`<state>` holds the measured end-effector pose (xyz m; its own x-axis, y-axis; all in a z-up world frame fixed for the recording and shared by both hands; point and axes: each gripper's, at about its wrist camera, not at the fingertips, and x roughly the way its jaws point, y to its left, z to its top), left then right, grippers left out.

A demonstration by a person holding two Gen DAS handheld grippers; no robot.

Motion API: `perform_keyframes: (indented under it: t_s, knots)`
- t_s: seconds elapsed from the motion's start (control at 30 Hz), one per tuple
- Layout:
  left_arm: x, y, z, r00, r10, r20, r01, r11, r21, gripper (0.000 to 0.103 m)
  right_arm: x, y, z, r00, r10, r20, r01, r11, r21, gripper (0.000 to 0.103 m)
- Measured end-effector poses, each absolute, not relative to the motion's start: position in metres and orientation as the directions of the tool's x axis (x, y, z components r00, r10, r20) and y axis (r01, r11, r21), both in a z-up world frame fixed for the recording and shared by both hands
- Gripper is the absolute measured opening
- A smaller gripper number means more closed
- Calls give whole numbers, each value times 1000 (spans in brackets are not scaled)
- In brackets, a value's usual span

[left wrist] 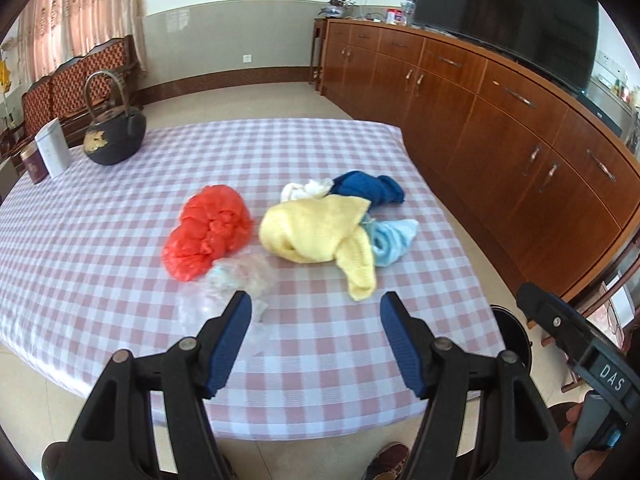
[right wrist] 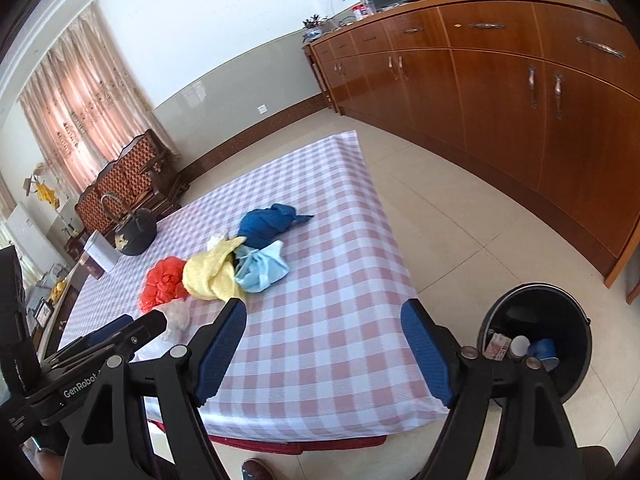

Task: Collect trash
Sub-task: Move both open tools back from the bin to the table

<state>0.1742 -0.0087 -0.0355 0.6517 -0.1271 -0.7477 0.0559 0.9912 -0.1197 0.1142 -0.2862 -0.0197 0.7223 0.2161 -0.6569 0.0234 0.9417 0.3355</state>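
A crumpled red plastic bag (left wrist: 210, 232) and a clear crumpled plastic bag (left wrist: 236, 280) lie on the checked table (left wrist: 120, 260). My left gripper (left wrist: 316, 312) is open and empty, just in front of the clear bag. My right gripper (right wrist: 324, 320) is open and empty above the table's near right part. The red bag (right wrist: 164, 282) and clear bag (right wrist: 178, 318) also show in the right wrist view. A black trash bin (right wrist: 536, 340) with several items inside stands on the floor to the right of the table.
Yellow (left wrist: 316, 232), dark blue (left wrist: 368, 188), light blue (left wrist: 392, 240) and white (left wrist: 306, 190) knitted cloths lie mid-table. A black iron teapot (left wrist: 114, 132) and tins (left wrist: 50, 152) stand at the far left. Wooden cabinets (left wrist: 500, 120) line the right wall.
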Motion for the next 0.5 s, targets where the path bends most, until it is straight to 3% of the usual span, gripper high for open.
perform_keyframes:
  t_s: [0.5]
  knots:
    - [182, 36, -70, 628, -54, -776, -43, 994, -104, 68, 149, -206, -46, 649, 309, -696, -107, 942, 319, 81]
